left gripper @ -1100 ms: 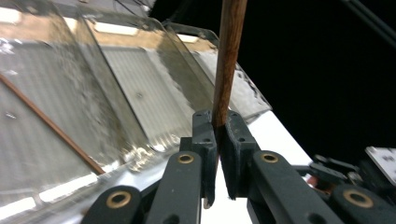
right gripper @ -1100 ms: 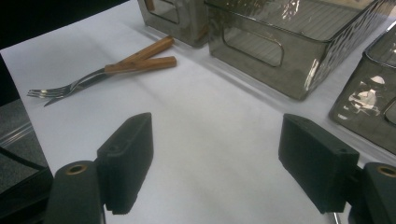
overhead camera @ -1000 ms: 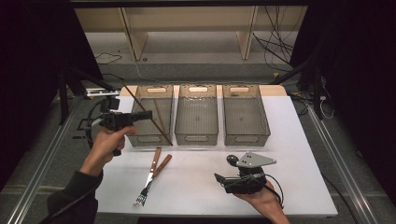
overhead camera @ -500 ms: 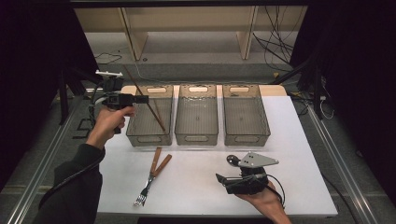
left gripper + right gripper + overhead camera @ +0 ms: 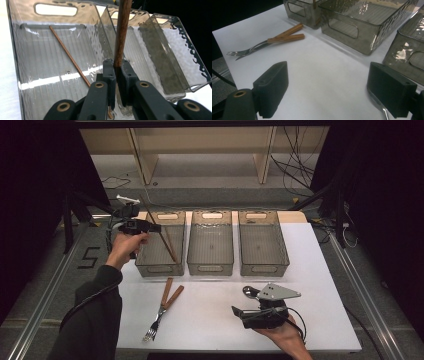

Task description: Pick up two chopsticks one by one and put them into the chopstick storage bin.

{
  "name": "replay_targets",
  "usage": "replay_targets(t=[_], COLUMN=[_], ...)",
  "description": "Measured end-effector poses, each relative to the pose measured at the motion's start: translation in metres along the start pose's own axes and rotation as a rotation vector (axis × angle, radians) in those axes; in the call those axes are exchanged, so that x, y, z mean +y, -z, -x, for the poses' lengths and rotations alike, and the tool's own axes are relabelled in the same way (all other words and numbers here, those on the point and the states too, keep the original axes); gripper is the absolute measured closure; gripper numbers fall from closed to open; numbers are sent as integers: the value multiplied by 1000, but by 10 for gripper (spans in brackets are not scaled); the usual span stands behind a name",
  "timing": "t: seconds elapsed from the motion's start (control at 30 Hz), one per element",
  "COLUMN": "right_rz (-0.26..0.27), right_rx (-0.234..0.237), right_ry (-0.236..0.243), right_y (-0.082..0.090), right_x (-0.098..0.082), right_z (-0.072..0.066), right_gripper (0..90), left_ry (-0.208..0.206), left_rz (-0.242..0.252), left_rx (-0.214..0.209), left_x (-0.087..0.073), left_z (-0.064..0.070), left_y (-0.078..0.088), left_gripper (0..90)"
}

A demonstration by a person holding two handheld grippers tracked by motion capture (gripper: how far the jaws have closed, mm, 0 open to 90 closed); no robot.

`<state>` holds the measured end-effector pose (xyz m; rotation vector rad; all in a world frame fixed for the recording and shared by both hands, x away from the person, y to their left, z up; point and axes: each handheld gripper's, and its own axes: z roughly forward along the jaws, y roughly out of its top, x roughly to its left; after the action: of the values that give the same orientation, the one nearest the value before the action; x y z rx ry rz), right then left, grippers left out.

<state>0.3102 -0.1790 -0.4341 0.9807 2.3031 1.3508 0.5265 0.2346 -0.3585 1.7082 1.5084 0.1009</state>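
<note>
Holding a thin brown wooden chopstick (image 5: 121, 32) in clamped jaws, left gripper (image 5: 116, 70) hangs over the leftmost smoky clear plastic bin (image 5: 142, 261), a second chopstick (image 5: 70, 57) lying inside. Right gripper (image 5: 327, 87): jaws just opened wide, empty, above white tabletop (image 5: 317, 75).

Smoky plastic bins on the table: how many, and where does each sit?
3, side by side along the table's far edge: the left bin below the left gripper, which clamps a chopstick; the middle bin; the right bin.
</note>
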Motion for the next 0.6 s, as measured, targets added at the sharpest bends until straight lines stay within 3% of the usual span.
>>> replay_targets(t=[0.23,0.6], right_rz=[-5,-13], right_rx=[-1,2], right_ry=[-2,0], right_y=[0,-2], right_x=[-1,-2], right_z=[1,0], right_gripper=[180,180], left_ry=[10,10], left_rz=[-32,-82], left_rx=[-8,-48], left_x=[-4,-11], left_z=[-2,6], left_y=[-10,-24], left_gripper=[847,847])
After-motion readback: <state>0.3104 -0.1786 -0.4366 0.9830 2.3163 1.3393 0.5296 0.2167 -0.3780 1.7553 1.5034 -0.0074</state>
